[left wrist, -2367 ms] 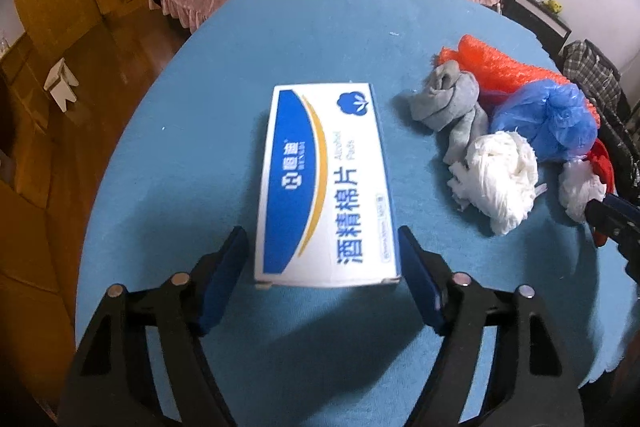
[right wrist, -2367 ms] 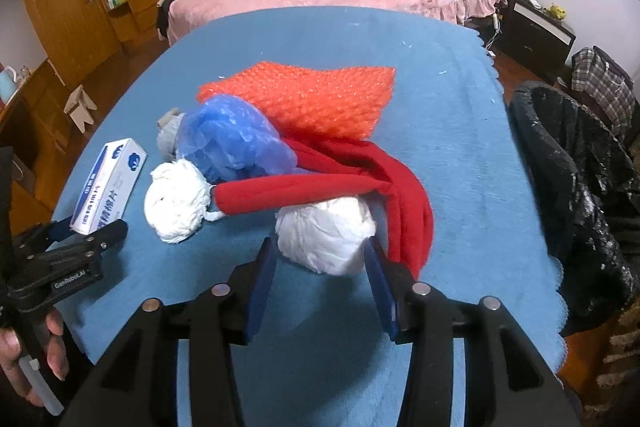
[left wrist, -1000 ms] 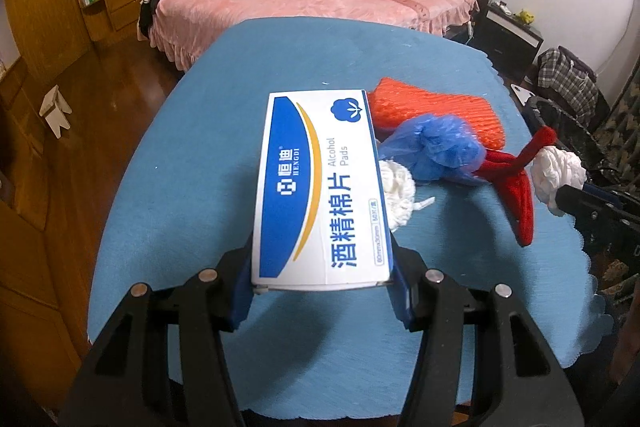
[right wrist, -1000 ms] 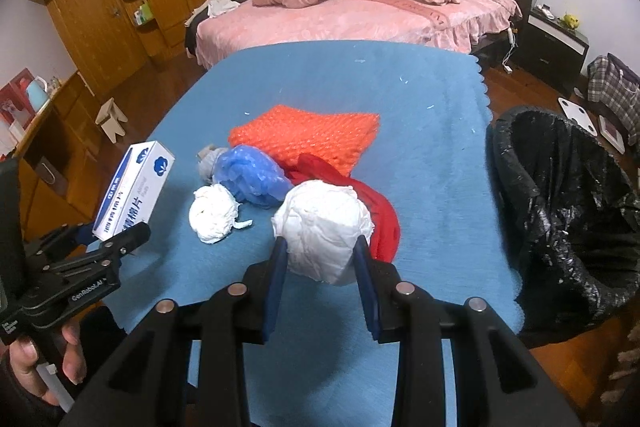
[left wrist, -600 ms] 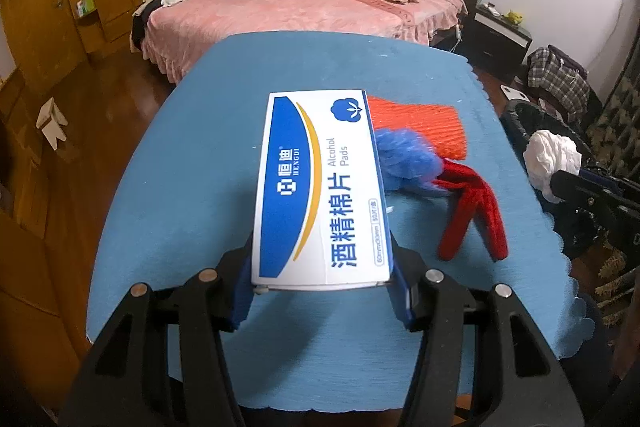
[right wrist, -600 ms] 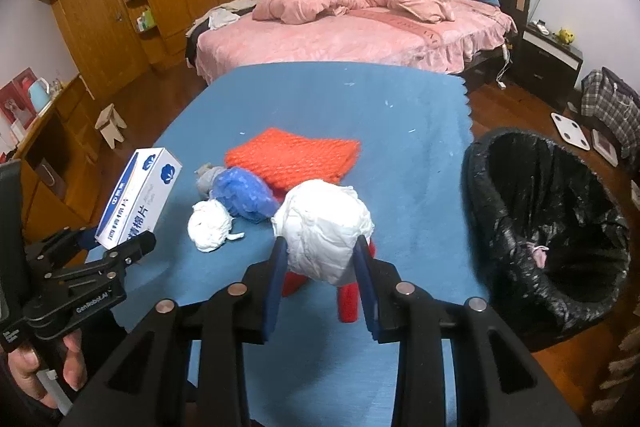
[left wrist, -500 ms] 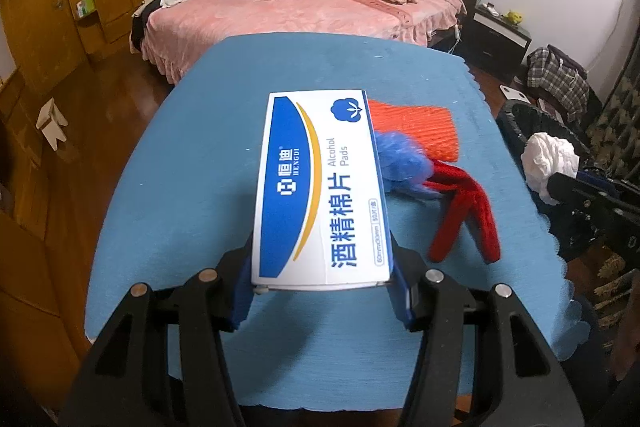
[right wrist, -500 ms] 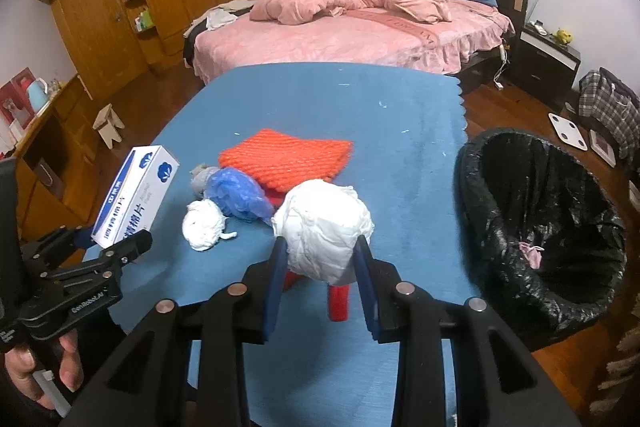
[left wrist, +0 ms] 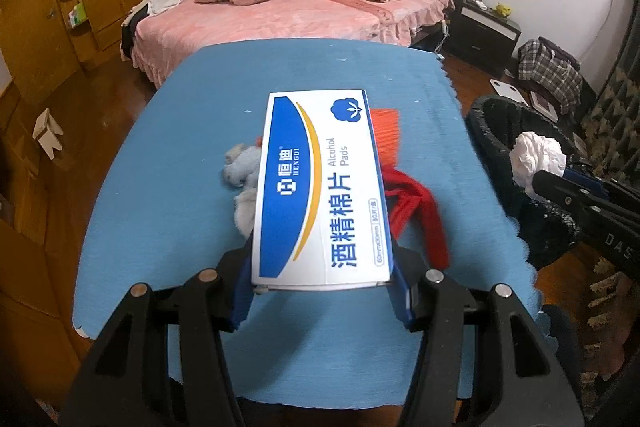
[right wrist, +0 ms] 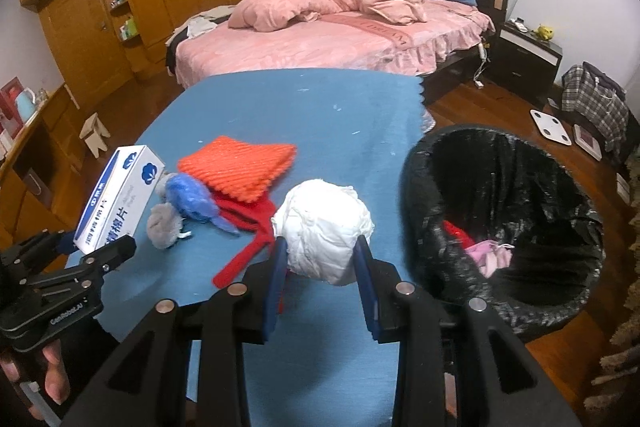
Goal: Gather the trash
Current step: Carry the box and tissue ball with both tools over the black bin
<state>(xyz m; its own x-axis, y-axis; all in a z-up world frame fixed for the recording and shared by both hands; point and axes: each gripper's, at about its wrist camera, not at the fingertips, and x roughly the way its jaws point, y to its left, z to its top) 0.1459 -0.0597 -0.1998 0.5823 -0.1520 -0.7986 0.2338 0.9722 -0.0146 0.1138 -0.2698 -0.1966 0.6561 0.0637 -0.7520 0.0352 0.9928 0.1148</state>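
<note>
My left gripper (left wrist: 320, 291) is shut on a white and blue alcohol pads box (left wrist: 320, 187) and holds it above the blue table (left wrist: 180, 155). My right gripper (right wrist: 322, 259) is shut on a white crumpled paper ball (right wrist: 324, 227), held near the table's right edge beside the black-lined trash bin (right wrist: 504, 227). The ball (left wrist: 536, 157) also shows in the left wrist view, over the bin (left wrist: 500, 131). The box (right wrist: 120, 199) shows in the right wrist view at the left.
On the table lie an orange bubble wrap sheet (right wrist: 240, 167), a red cloth strip (right wrist: 248, 227), a blue plastic wad (right wrist: 190, 199) and a grey wad (right wrist: 164, 221). The bin holds pink and red scraps (right wrist: 486, 251). A pink bed (right wrist: 340, 27) stands behind.
Both grippers have risen and swung right with their loads. The white ball has come closer to the bin. The box stays gripped.
</note>
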